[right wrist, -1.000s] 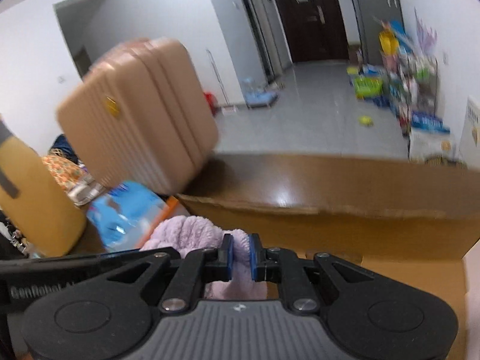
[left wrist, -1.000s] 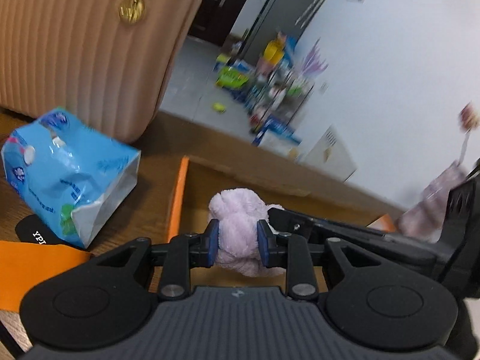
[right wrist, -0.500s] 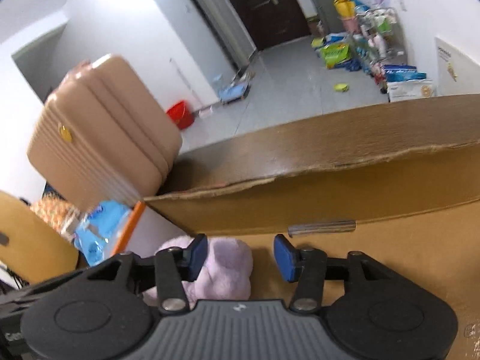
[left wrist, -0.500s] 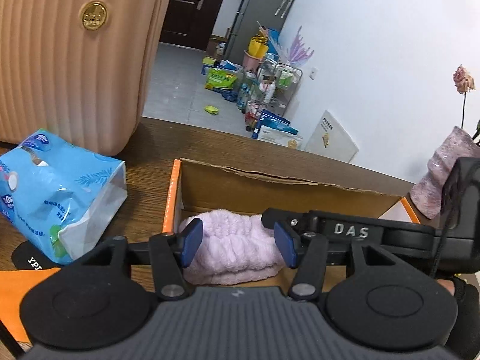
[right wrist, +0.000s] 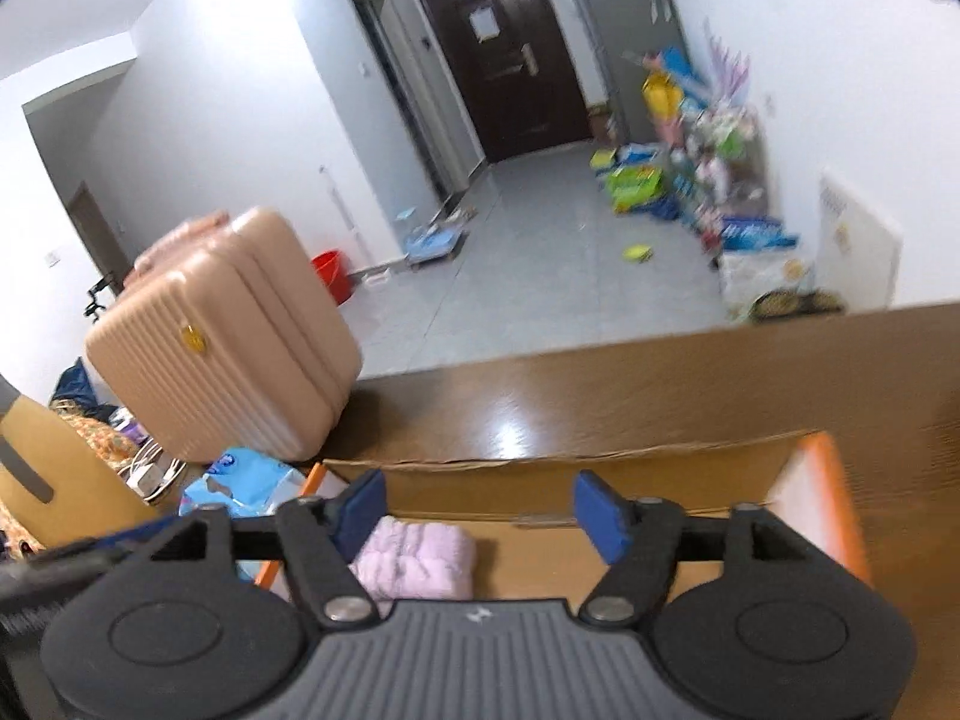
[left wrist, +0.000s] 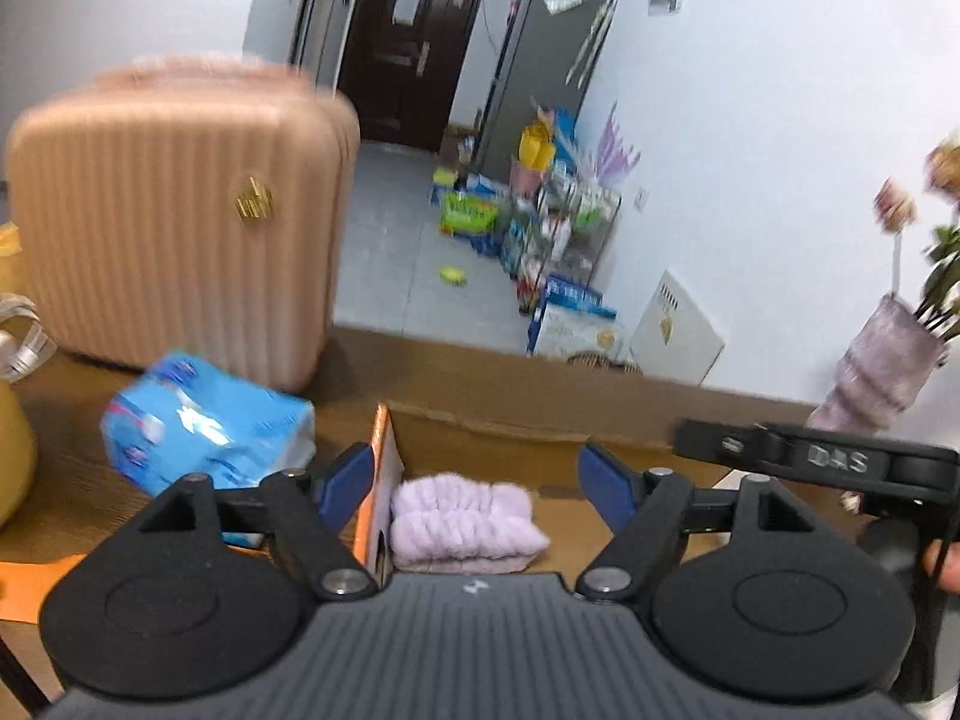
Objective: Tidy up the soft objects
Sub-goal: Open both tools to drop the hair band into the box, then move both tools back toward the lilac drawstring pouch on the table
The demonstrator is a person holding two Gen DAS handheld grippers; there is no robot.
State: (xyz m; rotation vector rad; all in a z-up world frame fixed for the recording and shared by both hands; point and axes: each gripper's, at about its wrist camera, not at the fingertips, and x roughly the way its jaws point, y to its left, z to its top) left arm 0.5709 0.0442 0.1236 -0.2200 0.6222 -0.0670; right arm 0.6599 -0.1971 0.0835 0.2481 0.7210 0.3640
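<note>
A fluffy lilac cloth (left wrist: 462, 519) lies folded in the left end of an open cardboard box (left wrist: 510, 441) with orange flaps. My left gripper (left wrist: 477, 483) hovers above it, jaws opening wide, pads clear of the cloth. In the right wrist view the same lilac cloth (right wrist: 414, 558) rests on the floor of the box (right wrist: 600, 480), below and left of my right gripper (right wrist: 480, 510), whose jaws are also opening with nothing pressed between them. The right gripper's black body crosses the left wrist view at the right.
A blue tissue pack (left wrist: 204, 426) lies on the brown table (left wrist: 480, 366) left of the box. A pink ribbed suitcase (left wrist: 174, 222) stands behind it. A lilac vase with flowers (left wrist: 882, 372) stands at the right. A yellow bag (right wrist: 54, 474) sits far left.
Both grippers let go of the lilac cloth, which now lies folded in the box. Both have lifted up and back, and their jaws have spread wide.
</note>
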